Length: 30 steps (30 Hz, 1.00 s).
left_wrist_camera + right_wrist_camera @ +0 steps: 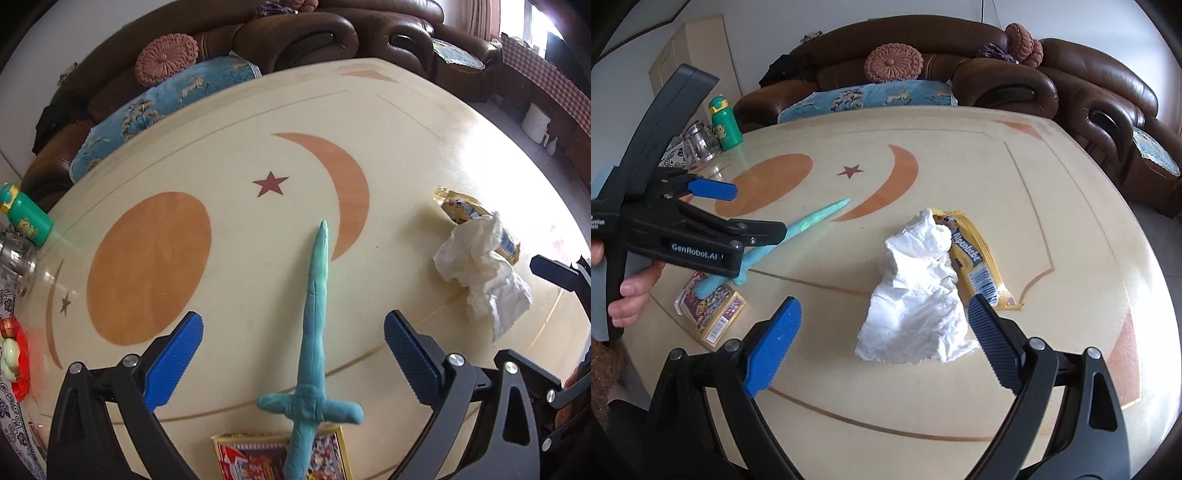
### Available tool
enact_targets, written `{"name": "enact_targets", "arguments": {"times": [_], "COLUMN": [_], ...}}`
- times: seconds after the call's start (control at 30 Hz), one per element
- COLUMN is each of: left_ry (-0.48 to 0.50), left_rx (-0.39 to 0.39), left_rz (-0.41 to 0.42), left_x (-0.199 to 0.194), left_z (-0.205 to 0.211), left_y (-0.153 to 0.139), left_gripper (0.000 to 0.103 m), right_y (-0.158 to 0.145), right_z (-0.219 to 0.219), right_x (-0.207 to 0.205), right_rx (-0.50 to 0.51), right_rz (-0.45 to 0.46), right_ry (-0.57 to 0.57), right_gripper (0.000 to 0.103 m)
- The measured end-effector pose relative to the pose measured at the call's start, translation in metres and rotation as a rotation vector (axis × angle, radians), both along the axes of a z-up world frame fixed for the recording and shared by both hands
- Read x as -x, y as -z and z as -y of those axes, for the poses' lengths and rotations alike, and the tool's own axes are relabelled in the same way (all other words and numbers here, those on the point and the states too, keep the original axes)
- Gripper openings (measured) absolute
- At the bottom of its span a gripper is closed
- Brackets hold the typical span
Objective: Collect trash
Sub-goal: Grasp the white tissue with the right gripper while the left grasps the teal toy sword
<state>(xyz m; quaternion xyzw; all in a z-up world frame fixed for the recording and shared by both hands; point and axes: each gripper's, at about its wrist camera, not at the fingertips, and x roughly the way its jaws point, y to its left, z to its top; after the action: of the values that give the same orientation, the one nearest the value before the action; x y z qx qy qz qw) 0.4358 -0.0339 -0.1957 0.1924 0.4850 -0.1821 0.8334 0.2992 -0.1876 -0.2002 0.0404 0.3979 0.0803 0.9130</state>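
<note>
A crumpled white tissue (pixel 916 295) lies on the cream table (pixel 1015 206), partly over a yellow candy wrapper (pixel 975 258). My right gripper (pixel 886 332) is open, its jaws either side of the tissue's near end, just above the table. The tissue (pixel 484 269) and wrapper (pixel 461 208) also show in the left wrist view, at right. My left gripper (pixel 293 339) is open above a teal clay sword (pixel 314 332), whose handle rests on a small colourful box (pixel 280 458). The left gripper (pixel 753 210) also shows in the right wrist view, open, over the sword (pixel 798 229) and box (pixel 713 310).
A green bottle (pixel 724 123) and a glass jar (pixel 696 142) stand at the table's far left corner. A red object (pixel 14 354) sits at the left edge. A brown leather sofa (pixel 997 66) with cushions wraps the far side.
</note>
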Motion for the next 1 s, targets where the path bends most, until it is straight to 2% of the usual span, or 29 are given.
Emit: {"name": "enact_targets", "arguments": {"times": [0.27,0.3,0.37,0.4,0.63,0.7,0.83,0.93,1.0], "left_ry": [0.016,0.018,0.027,0.026,0.036,0.041,0.062,0.068,0.072], "left_rx": [0.015,0.011,0.006,-0.003,0.003,-0.009,-0.002,0.01,0.032], "left_rz": [-0.039,-0.041,-0.055,-0.061,-0.11,-0.121,-0.147,-0.158,-0.176], "left_x": [-0.01,-0.011,-0.014,-0.015,-0.024,-0.027,-0.026,-0.026,-0.027], "left_z": [0.002,0.004,0.006,0.008,0.015,0.018,0.02,0.02,0.02], "left_y": [0.01,0.012,0.017,0.019,0.031,0.034,0.037,0.036,0.035], "left_gripper": [0.095,0.091,0.086,0.082,0.074,0.067,0.056,0.045,0.031], "right_y": [0.013,0.013,0.015,0.017,0.021,0.022,0.022,0.023,0.024], "right_z": [0.006,0.006,0.005,0.004,0.01,0.008,0.006,0.009,0.014], "right_x": [-0.013,-0.013,-0.014,-0.015,-0.018,-0.019,-0.018,-0.019,-0.019], "right_rx": [-0.04,-0.034,-0.026,-0.024,-0.028,-0.013,0.04,0.05,0.045], "right_rz": [-0.041,-0.042,-0.045,-0.053,-0.062,-0.064,-0.051,-0.047,-0.045], "right_ry": [0.018,0.019,0.015,0.011,0.025,0.021,0.033,0.042,0.055], "right_gripper": [0.089,0.088,0.078,0.07,0.068,0.068,0.042,0.032,0.023]}}
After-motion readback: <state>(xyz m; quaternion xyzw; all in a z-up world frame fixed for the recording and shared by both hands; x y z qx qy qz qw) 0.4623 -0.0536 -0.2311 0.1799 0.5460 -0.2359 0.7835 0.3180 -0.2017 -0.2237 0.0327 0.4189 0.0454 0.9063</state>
